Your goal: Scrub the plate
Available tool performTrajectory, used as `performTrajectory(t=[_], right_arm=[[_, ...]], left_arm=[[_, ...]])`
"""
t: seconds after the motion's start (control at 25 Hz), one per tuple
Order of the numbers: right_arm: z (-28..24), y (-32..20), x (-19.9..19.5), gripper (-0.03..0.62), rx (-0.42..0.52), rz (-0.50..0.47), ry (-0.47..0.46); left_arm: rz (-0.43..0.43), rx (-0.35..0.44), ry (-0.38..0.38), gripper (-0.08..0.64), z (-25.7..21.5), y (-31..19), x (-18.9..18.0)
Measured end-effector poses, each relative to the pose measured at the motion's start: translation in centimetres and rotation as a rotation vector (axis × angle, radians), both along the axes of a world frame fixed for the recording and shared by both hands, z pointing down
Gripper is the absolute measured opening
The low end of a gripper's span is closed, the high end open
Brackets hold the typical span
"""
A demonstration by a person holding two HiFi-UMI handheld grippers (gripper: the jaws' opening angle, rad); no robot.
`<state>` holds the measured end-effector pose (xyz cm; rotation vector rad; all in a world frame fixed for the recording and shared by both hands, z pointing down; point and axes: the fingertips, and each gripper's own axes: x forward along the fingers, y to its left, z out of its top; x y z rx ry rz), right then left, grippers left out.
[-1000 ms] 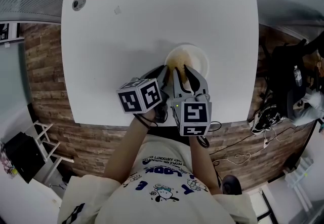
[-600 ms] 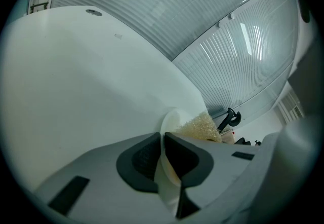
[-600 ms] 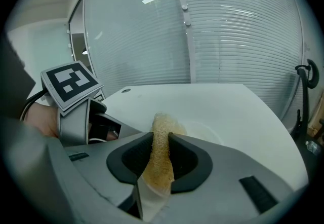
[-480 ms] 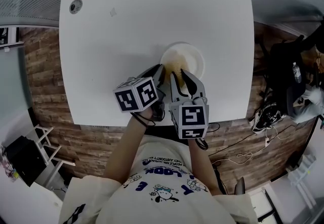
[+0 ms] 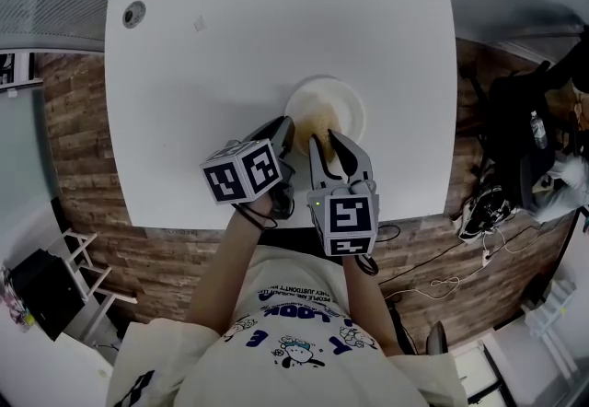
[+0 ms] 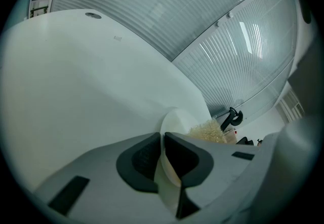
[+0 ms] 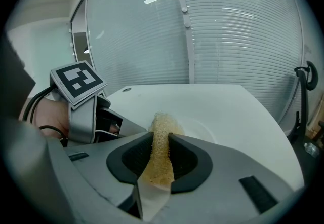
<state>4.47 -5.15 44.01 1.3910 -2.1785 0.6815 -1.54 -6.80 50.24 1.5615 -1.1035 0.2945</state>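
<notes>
A small white plate (image 5: 339, 107) lies on the white table (image 5: 230, 74), near its front edge. My left gripper (image 5: 287, 133) is shut on the plate's near-left rim; in the left gripper view the rim (image 6: 169, 121) runs between the two dark pads. My right gripper (image 5: 322, 140) is shut on a yellow scrub sponge (image 7: 161, 137), which stands up between its pads. The sponge (image 5: 317, 122) rests on the plate's inner face, and its tip (image 6: 208, 131) shows behind the rim in the left gripper view.
A round grommet (image 5: 134, 15) sits in the table's far left corner. Brick-patterned floor shows round the table. A dark chair and cables (image 5: 515, 156) stand to the right. Ribbed glass walls (image 7: 228, 40) rise beyond the table's far edge.
Both grippers and the plate have shifted slightly left and away in the head view; the holds on plate and sponge are unchanged.
</notes>
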Motion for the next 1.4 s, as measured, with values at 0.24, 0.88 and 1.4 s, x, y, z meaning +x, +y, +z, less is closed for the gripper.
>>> performTrajectory(t=[0.24, 0.88, 1.4], right_arm=[[-0.1, 0.2, 1.2, 0.087, 0.004, 0.019, 0.006], [0.0, -0.3, 4.1, 0.087, 0.022, 0.067, 0.038], [0.2, -1.0, 5.1, 0.087, 0.031, 0.089, 0.052]], left_arm=[[0.001, 0.001, -0.019, 0.054, 0.0, 0.0, -0.2], [-0.003, 0.012, -0.017, 0.054, 0.0, 0.1, -0.1], [0.0, 0.009, -0.021, 0.054, 0.0, 0.1, 0.1]])
